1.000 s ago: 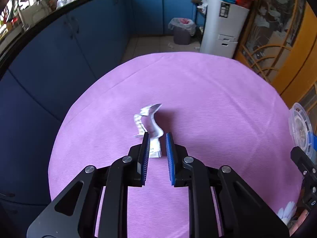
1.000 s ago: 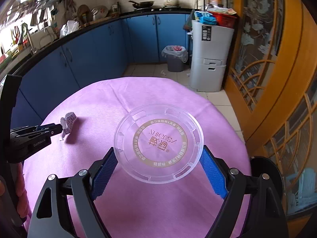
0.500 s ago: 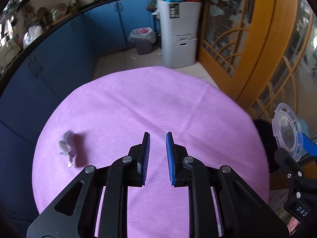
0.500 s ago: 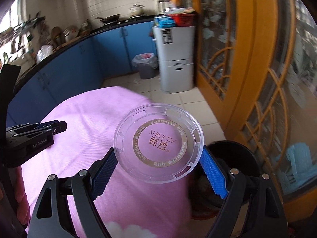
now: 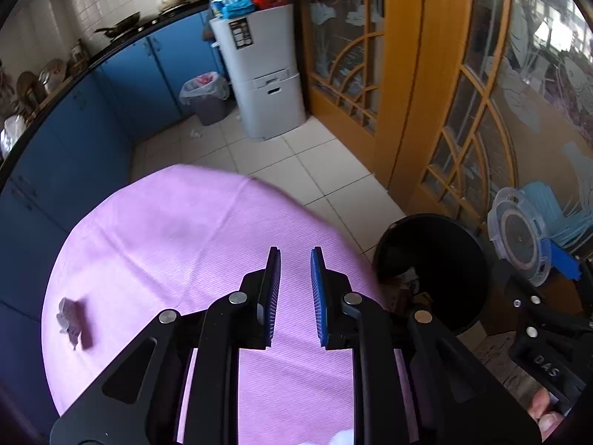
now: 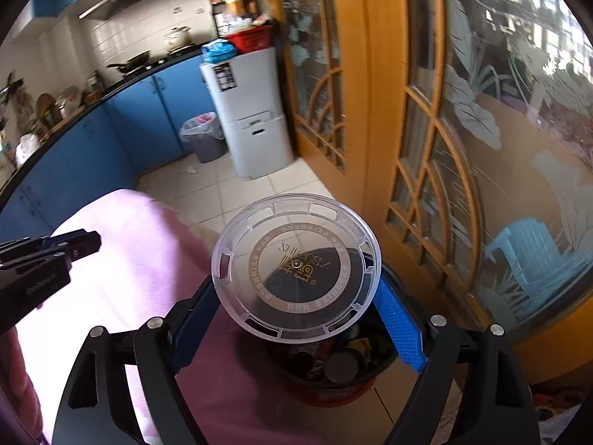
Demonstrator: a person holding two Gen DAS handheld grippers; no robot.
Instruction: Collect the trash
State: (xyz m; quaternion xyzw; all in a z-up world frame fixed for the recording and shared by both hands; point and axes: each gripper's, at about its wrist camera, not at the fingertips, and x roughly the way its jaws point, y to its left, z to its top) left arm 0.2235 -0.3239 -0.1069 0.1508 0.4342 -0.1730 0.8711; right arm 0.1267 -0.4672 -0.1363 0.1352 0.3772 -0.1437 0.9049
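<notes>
While we've got the clear round plastic lid pinched by its rim in the right tool, hanging over the black round bin just off the surface's edge, a slip or early release could drop it on the floor tiles. The left tool is nearly closed and empty. A second ago it gripped the crumpled grey wrapper; now that lies near the left edge of the pink-clothed surface.
</notes>
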